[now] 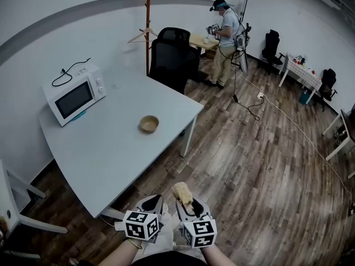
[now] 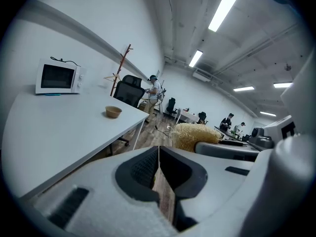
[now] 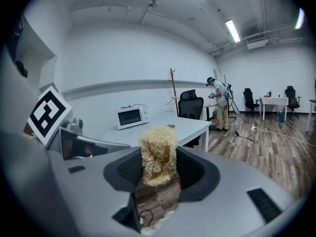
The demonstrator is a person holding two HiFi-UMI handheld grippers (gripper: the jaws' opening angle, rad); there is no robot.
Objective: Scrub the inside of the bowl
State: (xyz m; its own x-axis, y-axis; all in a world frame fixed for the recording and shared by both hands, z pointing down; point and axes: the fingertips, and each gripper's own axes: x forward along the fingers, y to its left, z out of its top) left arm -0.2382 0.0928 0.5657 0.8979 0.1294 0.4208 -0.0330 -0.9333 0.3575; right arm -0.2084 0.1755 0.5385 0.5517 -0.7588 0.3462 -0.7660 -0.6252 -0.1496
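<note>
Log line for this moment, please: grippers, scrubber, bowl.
left gripper: shut, empty | right gripper: shut on scrubber | bowl: on table, away from both grippers | scrubbing: not started

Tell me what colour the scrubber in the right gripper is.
Pale straw-yellow scrubber; clearest in the right gripper view.

Pale grey table (image 1: 111, 154) carrying a white microwave (image 1: 75, 95) and a small tan bowl (image 1: 148, 123).
The table has a broad, plain top on white legs and stands on a dark wood-plank floor (image 1: 249, 165). The microwave sits on the table's back corner, close to the white wall, with a black cable looped on its top. The bowl stands upright on the tabletop, well apart from the microwave, to its right and nearer the table's open edge. Bare tabletop lies in front of the microwave.
</note>
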